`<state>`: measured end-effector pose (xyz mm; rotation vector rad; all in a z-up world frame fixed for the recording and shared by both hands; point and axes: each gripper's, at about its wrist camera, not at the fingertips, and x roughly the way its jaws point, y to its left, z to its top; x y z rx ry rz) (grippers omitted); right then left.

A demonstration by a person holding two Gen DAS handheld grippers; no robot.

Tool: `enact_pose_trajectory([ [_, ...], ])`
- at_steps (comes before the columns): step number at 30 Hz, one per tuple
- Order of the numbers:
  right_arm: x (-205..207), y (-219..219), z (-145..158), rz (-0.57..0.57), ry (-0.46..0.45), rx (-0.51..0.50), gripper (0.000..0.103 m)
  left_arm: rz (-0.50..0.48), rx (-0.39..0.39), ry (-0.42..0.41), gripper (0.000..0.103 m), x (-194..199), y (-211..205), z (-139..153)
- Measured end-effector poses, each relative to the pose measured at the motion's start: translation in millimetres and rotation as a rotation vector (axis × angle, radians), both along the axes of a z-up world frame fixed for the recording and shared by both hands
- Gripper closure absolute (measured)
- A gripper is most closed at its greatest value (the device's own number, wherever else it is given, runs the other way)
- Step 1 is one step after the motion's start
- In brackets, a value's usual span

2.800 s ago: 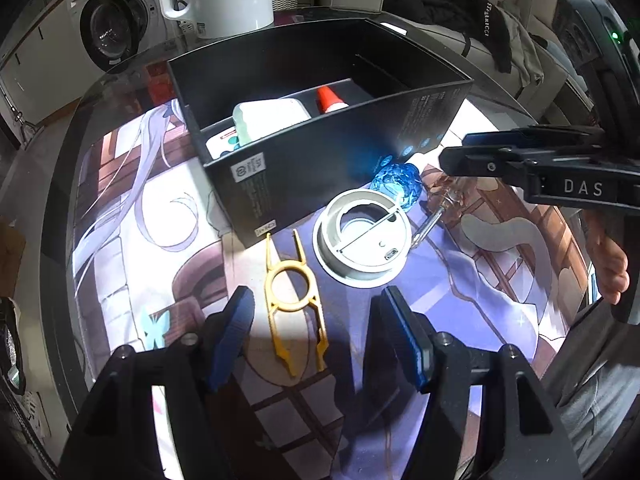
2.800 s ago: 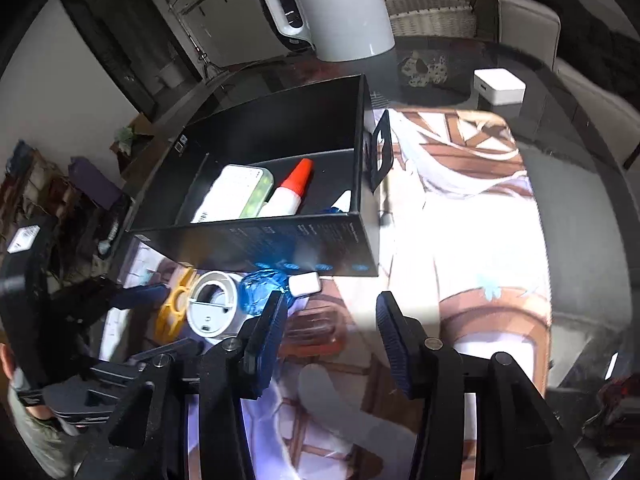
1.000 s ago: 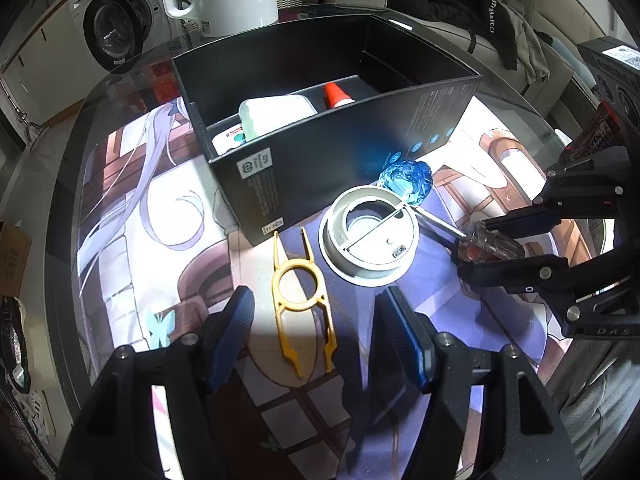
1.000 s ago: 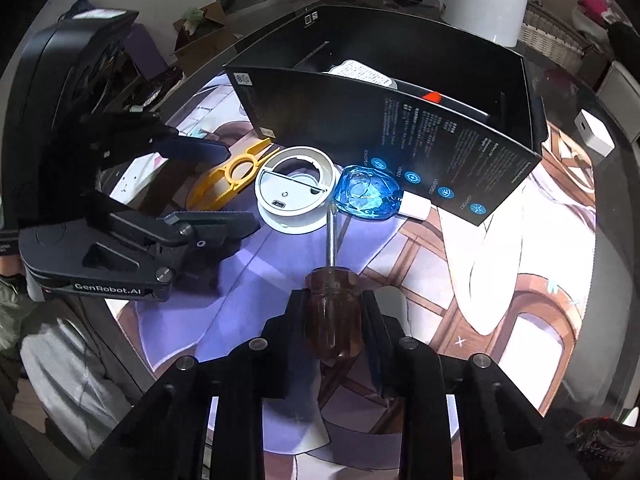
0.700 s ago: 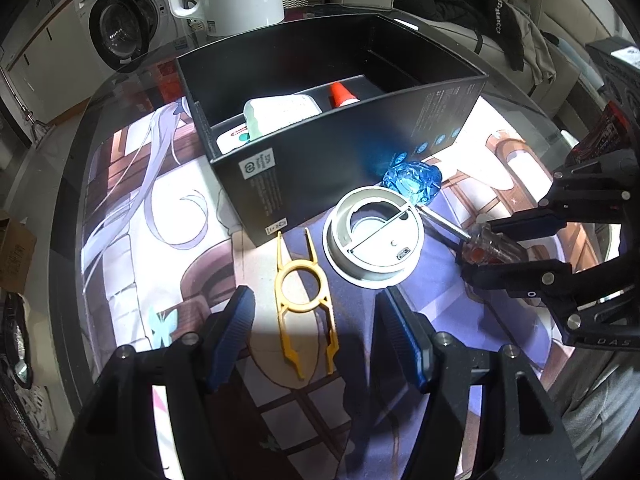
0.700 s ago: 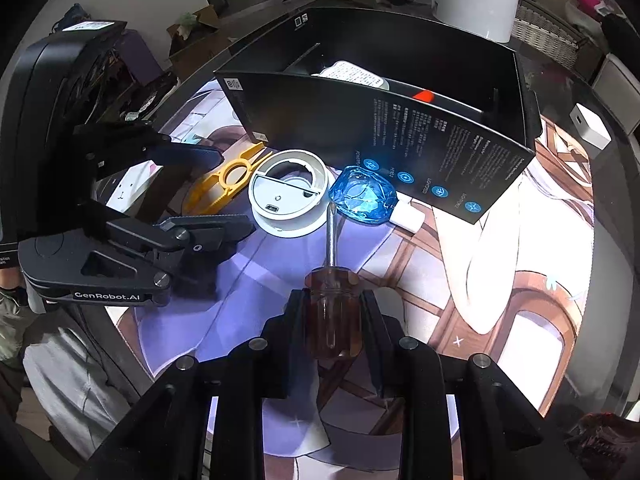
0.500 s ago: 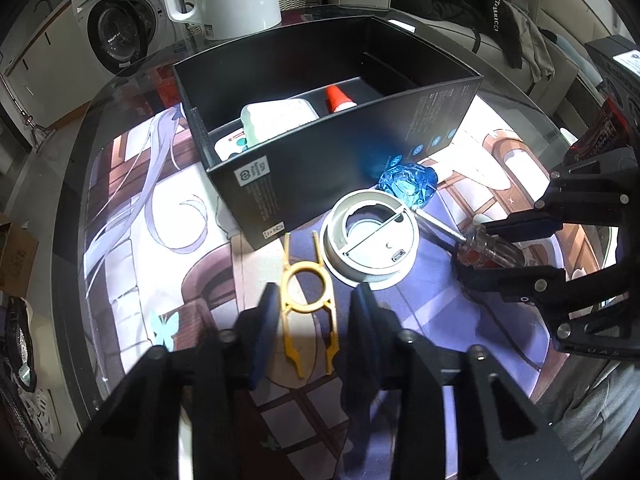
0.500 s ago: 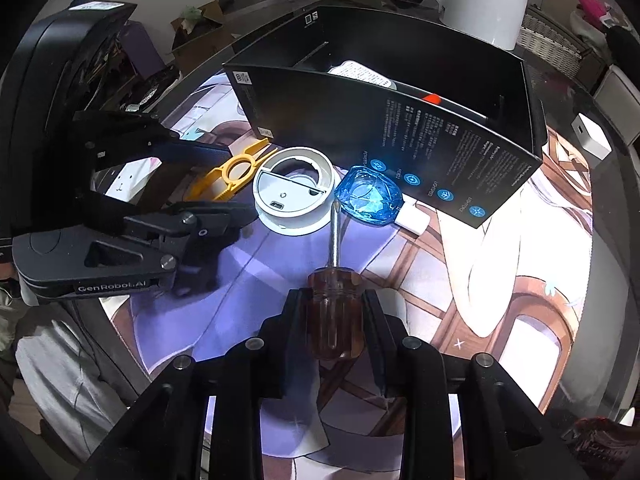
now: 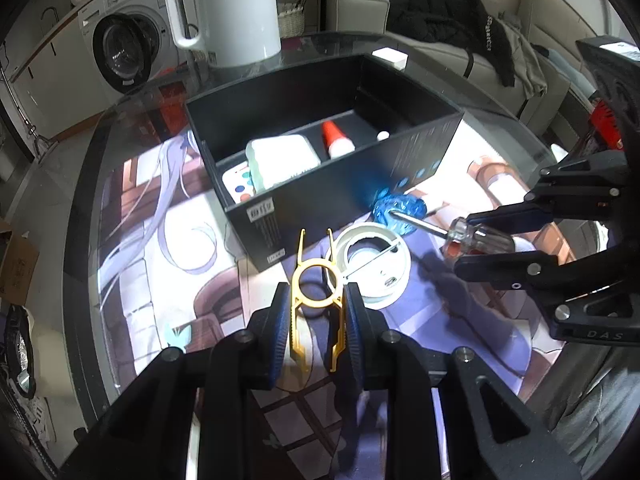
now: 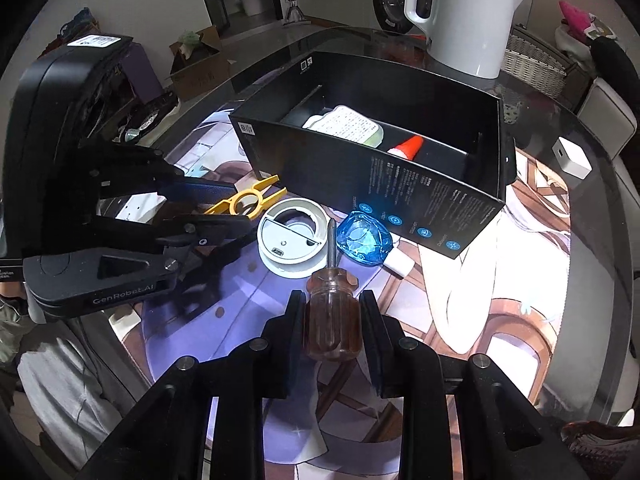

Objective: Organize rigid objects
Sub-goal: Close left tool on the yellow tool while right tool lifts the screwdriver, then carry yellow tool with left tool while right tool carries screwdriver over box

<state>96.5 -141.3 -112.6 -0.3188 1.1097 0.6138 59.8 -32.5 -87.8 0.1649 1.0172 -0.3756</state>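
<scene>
My left gripper (image 9: 316, 322) is shut on a yellow plastic tool (image 9: 316, 296) with a ring in its middle; the tool also shows in the right wrist view (image 10: 244, 200). My right gripper (image 10: 330, 320) is shut on the brown see-through handle of a screwdriver (image 10: 330, 320), held above the mat with its shaft pointing at the black box (image 10: 424, 200). The screwdriver also shows in the left wrist view (image 9: 472, 238). A white round lid (image 9: 370, 266) and a blue faceted object (image 9: 398, 206) lie in front of the box.
The black open box (image 9: 424, 148) holds a white pack (image 9: 280, 158), a red-capped tube (image 9: 334, 136) and a colour-dot card (image 9: 238, 184). A white kettle (image 9: 228, 8) stands behind it. A small white cube (image 10: 570, 158) sits at the right on the glass table.
My left gripper has closed on the yellow tool and holds it. My right gripper took the screwdriver earlier and holds it almost still, slightly raised.
</scene>
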Motion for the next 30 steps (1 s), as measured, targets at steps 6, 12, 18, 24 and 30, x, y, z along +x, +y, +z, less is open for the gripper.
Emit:
enact_pose_trajectory([
  [6, 3, -15, 17, -0.023, -0.035, 0.058, 0.076, -0.020, -0.053, -0.081, 0.079, -5, 0, 20],
  [12, -2, -24, 48, -0.058, -0.138, 0.157, 0.076, 0.001, -0.137, -0.222, 0.079, -13, 10, 48],
  [18, -17, -33, 84, -0.088, -0.286, 0.301, 0.076, 0.053, -0.177, -0.339, 0.079, -19, 18, 66],
  [24, -44, -35, 108, -0.099, -0.490, 0.429, 0.076, 0.091, -0.187, -0.503, 0.079, -38, 21, 84],
  [30, -66, -32, 116, -0.111, -0.608, 0.472, 0.076, 0.133, -0.196, -0.599, 0.079, -46, 25, 95],
])
